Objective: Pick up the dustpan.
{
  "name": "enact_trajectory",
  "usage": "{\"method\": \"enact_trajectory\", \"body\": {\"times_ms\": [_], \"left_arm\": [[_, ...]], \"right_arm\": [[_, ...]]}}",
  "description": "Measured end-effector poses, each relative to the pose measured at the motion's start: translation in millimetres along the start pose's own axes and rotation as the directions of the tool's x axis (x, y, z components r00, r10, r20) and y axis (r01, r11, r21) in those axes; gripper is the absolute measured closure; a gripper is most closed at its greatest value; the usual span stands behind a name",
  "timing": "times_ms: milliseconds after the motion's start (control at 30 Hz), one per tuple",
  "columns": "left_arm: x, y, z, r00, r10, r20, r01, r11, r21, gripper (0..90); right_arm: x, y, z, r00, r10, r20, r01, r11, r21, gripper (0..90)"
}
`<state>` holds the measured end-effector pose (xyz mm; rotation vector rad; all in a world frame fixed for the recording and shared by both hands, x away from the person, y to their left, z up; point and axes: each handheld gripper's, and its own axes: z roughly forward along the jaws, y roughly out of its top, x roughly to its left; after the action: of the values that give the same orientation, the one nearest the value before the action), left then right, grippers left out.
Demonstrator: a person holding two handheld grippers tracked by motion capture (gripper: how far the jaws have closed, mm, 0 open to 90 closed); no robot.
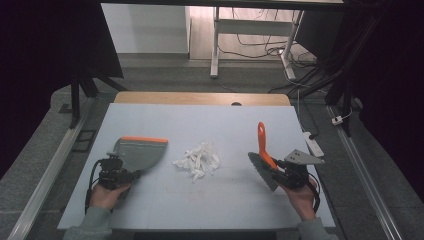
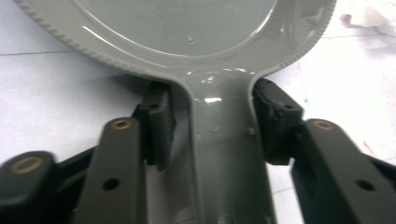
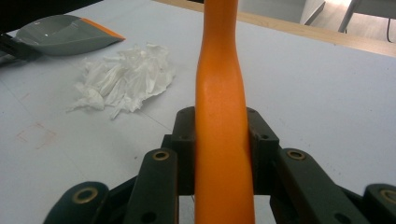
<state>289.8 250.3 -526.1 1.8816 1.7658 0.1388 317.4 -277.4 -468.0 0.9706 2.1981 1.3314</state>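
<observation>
With our left gripper (image 1: 121,176) clamped on the dustpan (image 1: 140,152) handle and right gripper (image 1: 283,176) gripping the brush (image 1: 264,159), we stand ready — next, we judge, sweeping the paper scraps (image 1: 198,160) toward the pan.

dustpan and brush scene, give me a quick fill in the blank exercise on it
1. The right tongs are shut on the ____ handle of the brush.
2. The pile of white paper scraps lies between the brush and the grey ____.
3. The left tongs flank the dustpan's ____.
4. The dustpan's front lip is coloured ____.

Missing words: orange; dustpan; handle; orange
</observation>
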Motion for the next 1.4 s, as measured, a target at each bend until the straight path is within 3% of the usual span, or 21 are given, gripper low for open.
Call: {"method": "enact_trajectory", "body": {"times_ms": [233,867,1067,1200,1400], "left_arm": [[2.3,-0.4,0.2,0.9999,0.002,0.011,-0.002,0.9999,-0.012,61.1],[16.7,-2.0,-1.5,0.9977,0.028,0.062,-0.023,0.9969,-0.075,61.9],[17.6,-2.7,-6.2,0.9965,0.038,0.074,-0.030,0.9941,-0.104,61.9],[18.9,-3.3,-11.4,0.9950,0.053,0.085,-0.043,0.9917,-0.121,61.8],[24.2,-3.7,-22.6,0.9918,0.082,0.098,-0.065,0.9828,-0.173,61.9]], "right_arm": [[0.6,-0.8,1.5,0.9999,-0.008,0.007,0.008,1.000,0.010,70.0],[0.8,-0.4,0.8,0.9999,-0.008,0.008,0.008,1.000,0.007,70.0],[0.6,-0.2,0.5,1.0000,-0.005,0.006,0.005,1.000,0.003,70.1],[-1.7,1.1,1.3,0.9993,0.030,-0.024,-0.030,0.999,-0.019,70.1],[-2.1,5.0,0.1,0.9977,0.049,-0.048,-0.051,0.997,-0.050,70.1]]}}
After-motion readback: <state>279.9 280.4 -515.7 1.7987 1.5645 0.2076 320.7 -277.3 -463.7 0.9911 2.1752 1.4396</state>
